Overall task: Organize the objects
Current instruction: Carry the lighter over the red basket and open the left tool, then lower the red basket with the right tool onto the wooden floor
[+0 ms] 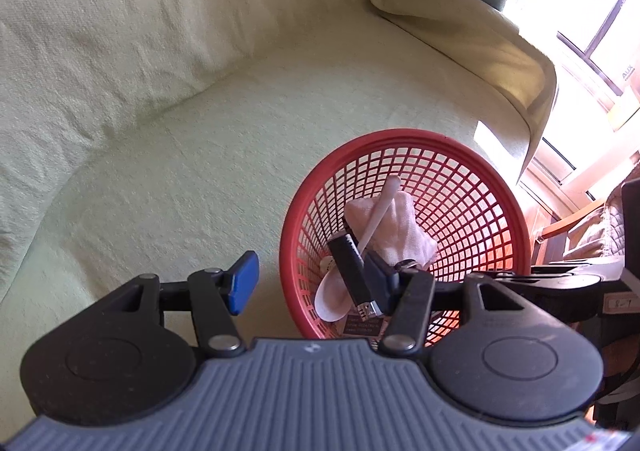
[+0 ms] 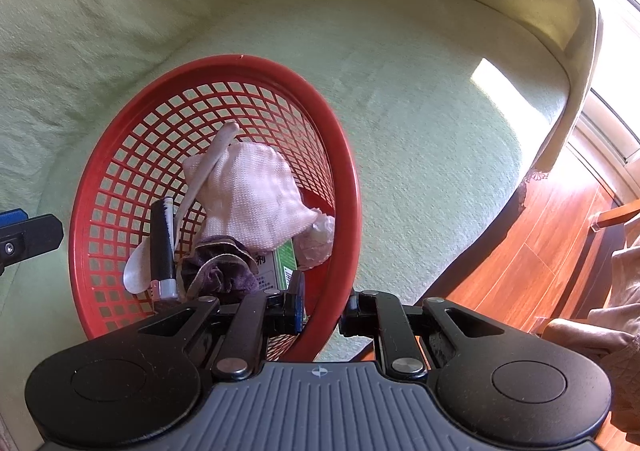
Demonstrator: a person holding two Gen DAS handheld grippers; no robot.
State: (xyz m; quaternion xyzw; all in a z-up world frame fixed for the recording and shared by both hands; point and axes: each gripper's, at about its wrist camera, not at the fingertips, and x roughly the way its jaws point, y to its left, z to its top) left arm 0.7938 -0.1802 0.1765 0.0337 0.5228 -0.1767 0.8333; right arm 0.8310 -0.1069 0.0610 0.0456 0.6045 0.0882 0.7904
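Note:
A red mesh basket (image 1: 496,187) (image 2: 348,171) sits on the green sofa seat. In it lie a white knitted cloth (image 2: 252,195) (image 1: 400,227), a white spoon (image 2: 208,167) (image 1: 378,217), a black tube-shaped item with a silver tip (image 2: 162,243) (image 1: 350,267), a purple cloth (image 2: 224,271), a green-and-white box (image 2: 282,263) and a crumpled tissue (image 2: 320,239). My left gripper (image 1: 312,285) hovers open over the basket's left rim with nothing between its blue pads. My right gripper (image 2: 324,309) is shut on the basket's near rim, one finger inside and one outside.
The sofa backrest (image 1: 120,31) rises behind the seat and a covered armrest (image 1: 480,39) closes the right side. Past the seat's right edge lie a wooden floor (image 2: 528,251), a wooden chair (image 2: 616,215) and a bright window (image 1: 592,11).

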